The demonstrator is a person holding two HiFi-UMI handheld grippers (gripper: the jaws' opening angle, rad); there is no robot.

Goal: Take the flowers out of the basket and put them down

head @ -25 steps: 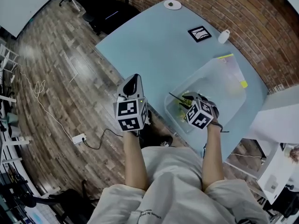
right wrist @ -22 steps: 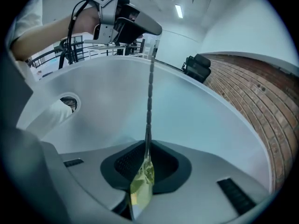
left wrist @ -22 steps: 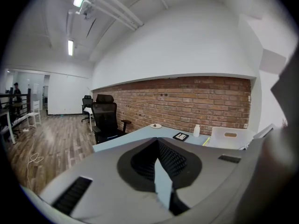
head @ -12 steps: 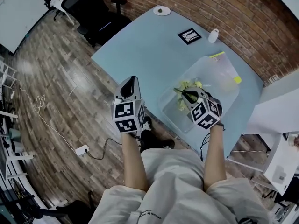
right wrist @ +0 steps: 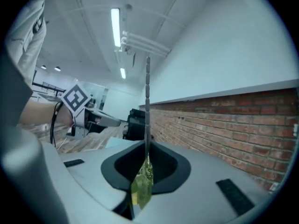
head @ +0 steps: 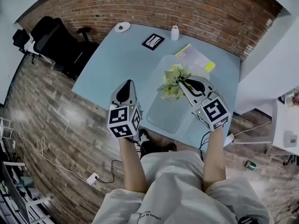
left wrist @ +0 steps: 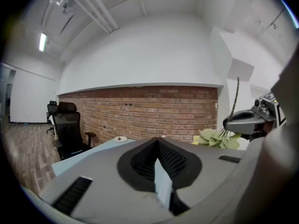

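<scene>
A bunch of pale green flowers (head: 172, 80) hangs in the air above the clear plastic basket (head: 169, 113) on the light blue table (head: 117, 62). My right gripper (head: 186, 84) is shut on its thin dark stem (right wrist: 147, 101), having closed on it within the last second. The stem stands up from between the jaws, with a green leaf (right wrist: 142, 185) below them. My left gripper (head: 131, 84) hovers over the table's near edge, left of the basket, jaws together and nothing held. The left gripper view shows the flowers (left wrist: 215, 138) at the right gripper's tip (left wrist: 233, 123).
At the table's far side lie a black-framed card (head: 153, 41), a white bottle (head: 175, 32), a white dish (head: 122, 27) and a yellow-edged sheet (head: 198, 60). A brick wall (head: 187, 8) runs behind. Black office chairs (head: 49, 41) stand at the left on the wooden floor.
My right gripper has risen out of the basket with the flowers, which were down inside it before. My left gripper has moved up and forward over the table edge.
</scene>
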